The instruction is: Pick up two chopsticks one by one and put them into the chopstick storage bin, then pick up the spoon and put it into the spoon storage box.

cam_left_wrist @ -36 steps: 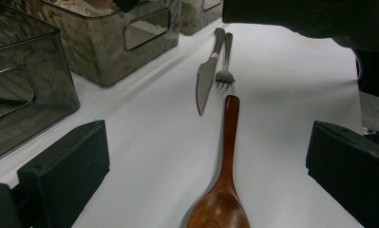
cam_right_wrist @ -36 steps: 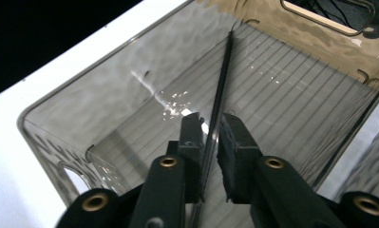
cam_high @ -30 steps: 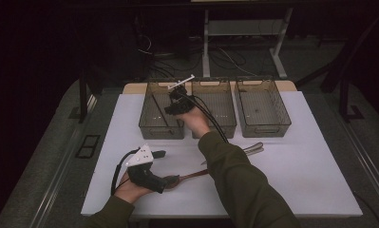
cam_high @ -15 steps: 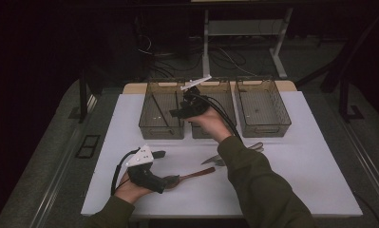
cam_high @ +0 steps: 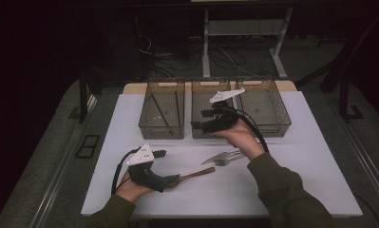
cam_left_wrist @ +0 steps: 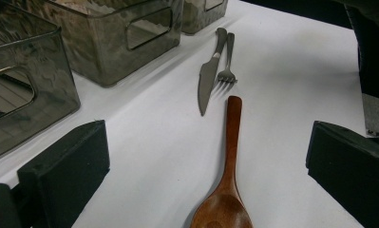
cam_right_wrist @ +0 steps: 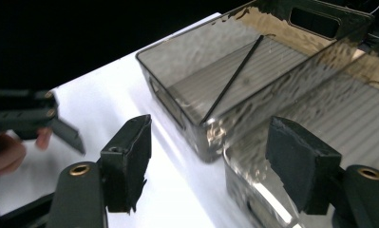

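Observation:
A wooden spoon (cam_high: 196,175) lies on the white table (cam_high: 291,190), its bowl (cam_left_wrist: 222,209) between the wide jaws of my left gripper (cam_left_wrist: 206,173), which is open and rests low at the front left (cam_high: 165,167). A metal knife (cam_left_wrist: 208,80) and fork (cam_left_wrist: 227,71) lie side by side beyond the spoon's handle. My right gripper (cam_high: 200,119) hovers at the front of the middle bin (cam_high: 207,133). Its jaws have just been opening and stand open (cam_right_wrist: 214,164) with nothing between them. Thin dark chopsticks (cam_high: 159,110) lie in the left bin (cam_high: 161,130).
Three smoky see-through bins stand in a row at the table's back; the right bin (cam_high: 272,126) has nothing visible in it. Cables trail from both grippers. The floor around the table is dark, with desk legs (cam_high: 206,42) behind.
My right gripper has moved right, from over the left bin to the front of the middle bin, and its jaws have opened. The left gripper and spoon have stayed put.

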`<state>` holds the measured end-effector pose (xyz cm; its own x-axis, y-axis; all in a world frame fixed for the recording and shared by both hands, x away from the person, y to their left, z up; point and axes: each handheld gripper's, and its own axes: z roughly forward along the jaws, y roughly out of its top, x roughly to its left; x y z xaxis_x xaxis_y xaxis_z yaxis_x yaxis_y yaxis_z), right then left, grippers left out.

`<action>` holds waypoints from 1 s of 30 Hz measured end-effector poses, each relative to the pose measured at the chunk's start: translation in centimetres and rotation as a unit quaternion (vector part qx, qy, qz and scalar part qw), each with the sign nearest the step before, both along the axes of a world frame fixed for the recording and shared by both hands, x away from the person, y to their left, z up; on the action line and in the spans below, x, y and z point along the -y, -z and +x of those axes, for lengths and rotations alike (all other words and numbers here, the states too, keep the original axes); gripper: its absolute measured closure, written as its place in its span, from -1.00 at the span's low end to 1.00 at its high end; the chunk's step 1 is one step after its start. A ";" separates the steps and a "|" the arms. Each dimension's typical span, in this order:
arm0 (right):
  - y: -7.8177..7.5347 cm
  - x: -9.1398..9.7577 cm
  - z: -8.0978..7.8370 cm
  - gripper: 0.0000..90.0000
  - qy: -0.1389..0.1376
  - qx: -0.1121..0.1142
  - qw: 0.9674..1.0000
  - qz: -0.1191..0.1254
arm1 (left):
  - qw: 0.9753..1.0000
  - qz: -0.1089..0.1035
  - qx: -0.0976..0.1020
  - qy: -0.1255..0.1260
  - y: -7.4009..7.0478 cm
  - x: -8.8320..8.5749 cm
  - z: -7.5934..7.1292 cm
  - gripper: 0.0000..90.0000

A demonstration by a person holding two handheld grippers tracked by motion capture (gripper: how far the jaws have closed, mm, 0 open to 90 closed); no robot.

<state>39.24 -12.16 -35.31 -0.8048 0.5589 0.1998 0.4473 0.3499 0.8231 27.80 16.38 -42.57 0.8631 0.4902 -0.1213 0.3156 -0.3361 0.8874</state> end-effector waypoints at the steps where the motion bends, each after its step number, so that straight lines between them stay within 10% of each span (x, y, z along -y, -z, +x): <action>1: 0.1 0.5 -0.3 -0.31 -0.003 0.000 1.000 0.003 | 1.000 0.002 0.002 0.000 0.0 0.0 0.0 -1.00; 16: 2.2 6.9 -5.4 -0.48 -0.001 0.017 1.000 0.001 | 1.000 0.009 0.003 -0.004 0.0 -0.1 -0.1 -1.00; 30: 4.9 13.2 -9.4 -0.57 0.058 0.004 0.998 0.022 | 1.000 0.004 0.001 -0.009 -0.1 -0.2 -0.1 -1.00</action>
<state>29.87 -25.32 -40.23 -0.7374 0.6387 0.2199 0.4759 0.2601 0.8402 27.70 16.62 -42.50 0.8545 0.5065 -0.1153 0.3191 -0.3366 0.8859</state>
